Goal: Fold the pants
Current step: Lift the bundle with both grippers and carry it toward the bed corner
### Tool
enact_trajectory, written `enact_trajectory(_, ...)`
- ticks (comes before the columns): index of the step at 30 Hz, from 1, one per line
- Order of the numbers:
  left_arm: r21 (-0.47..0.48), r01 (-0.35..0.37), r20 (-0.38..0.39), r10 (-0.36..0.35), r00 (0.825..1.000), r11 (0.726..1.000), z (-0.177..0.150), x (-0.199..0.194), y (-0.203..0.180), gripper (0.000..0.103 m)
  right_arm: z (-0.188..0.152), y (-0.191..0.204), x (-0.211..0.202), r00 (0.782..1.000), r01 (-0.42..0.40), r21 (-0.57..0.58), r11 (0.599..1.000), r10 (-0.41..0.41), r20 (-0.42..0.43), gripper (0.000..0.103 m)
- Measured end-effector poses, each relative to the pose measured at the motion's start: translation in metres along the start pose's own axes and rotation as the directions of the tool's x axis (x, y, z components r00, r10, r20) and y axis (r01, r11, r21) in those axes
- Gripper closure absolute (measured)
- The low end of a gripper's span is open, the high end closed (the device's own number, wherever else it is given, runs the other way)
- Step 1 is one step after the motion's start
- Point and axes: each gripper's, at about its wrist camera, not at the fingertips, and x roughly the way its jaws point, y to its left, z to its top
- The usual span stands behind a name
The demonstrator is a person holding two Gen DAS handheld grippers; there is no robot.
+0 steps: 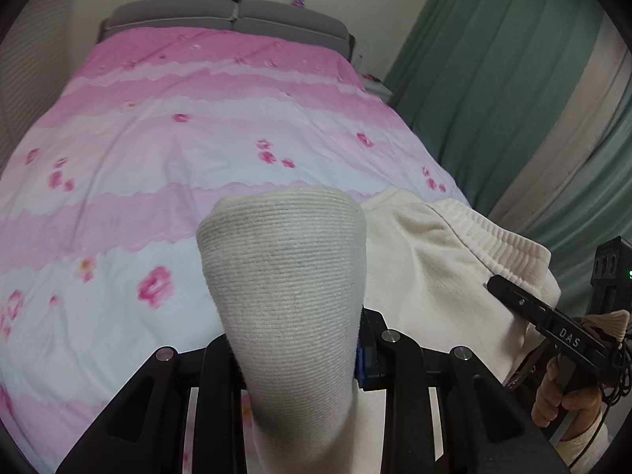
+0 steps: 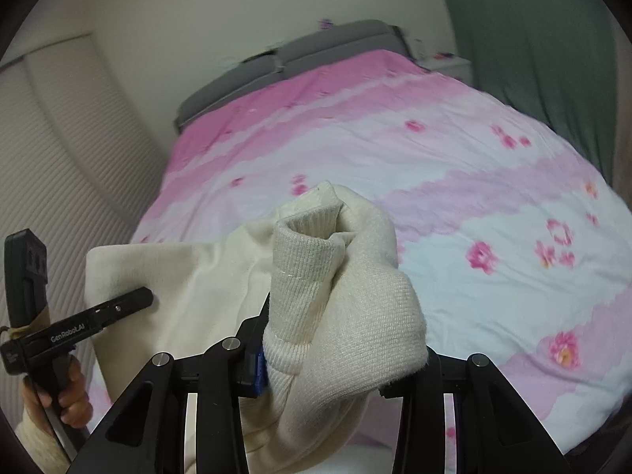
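Observation:
Cream-white pants [image 1: 430, 260] hang between my two grippers above the pink bed. My left gripper [image 1: 292, 355] is shut on a ribbed cuff [image 1: 284, 268] that drapes over and hides its fingertips. The elastic waistband [image 1: 501, 245] shows at the right, beside the right gripper [image 1: 525, 304]. In the right wrist view my right gripper [image 2: 328, 359] is shut on the other ribbed cuff [image 2: 304, 260] and bunched pant leg [image 2: 367, 316]. The pants body [image 2: 189, 276] spreads to the left, toward the left gripper [image 2: 130, 300].
The bed carries a pink and white floral quilt [image 1: 166, 138] with a grey headboard [image 1: 233, 15] at the far end. Green curtains [image 1: 505, 79] hang at the right. A ribbed white wardrobe wall [image 2: 59, 158] stands at the left. A small white nightstand [image 2: 446, 65] sits by the headboard.

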Motion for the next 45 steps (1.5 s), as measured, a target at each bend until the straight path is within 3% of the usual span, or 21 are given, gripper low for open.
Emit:
enact_trajectory(5, -0.056, -0.032, 0.05, 0.035, 0.998, 0.998, -0.021, -0.053, 0.025, 0.073, -0.005, 0.042, -0.02, 0.998, -0.062, -0.058, 0.996, 0.062, -0.006, 0.063)
enact_trajectory(11, -0.12, -0.063, 0.083, 0.074, 0.994, 0.991, -0.053, -0.115, 0.083, 0.073, -0.025, 0.111, -0.025, 0.993, -0.12, -0.131, 0.984, 0.117, -0.03, 0.063)
enact_trajectory(22, -0.084, -0.112, 0.045, 0.116, 0.992, 0.99, -0.097, -0.208, 0.215, 0.073, -0.11, 0.261, -0.021, 0.988, -0.15, -0.09, 0.985, 0.147, -0.044, 0.063)
enact_trajectory(29, -0.172, -0.13, 0.037, 0.138, 0.99, 0.977, -0.117, -0.239, 0.281, 0.073, -0.146, 0.335, 0.0, 0.975, -0.195, -0.127, 0.973, 0.177, -0.137, 0.063)
enact_trajectory(39, -0.265, -0.198, 0.039, 0.216, 0.976, 0.944, -0.13, -0.265, 0.331, 0.073, -0.153, 0.381, 0.039, 0.939, -0.302, -0.157, 0.94, 0.265, -0.22, 0.063)
enact_trajectory(45, -0.263, -0.17, 0.02, 0.182, 0.983, 0.95, -0.121, -0.261, 0.369, 0.073, -0.152, 0.407, 0.062, 0.936, -0.301, -0.161, 0.94, 0.258, -0.24, 0.063)
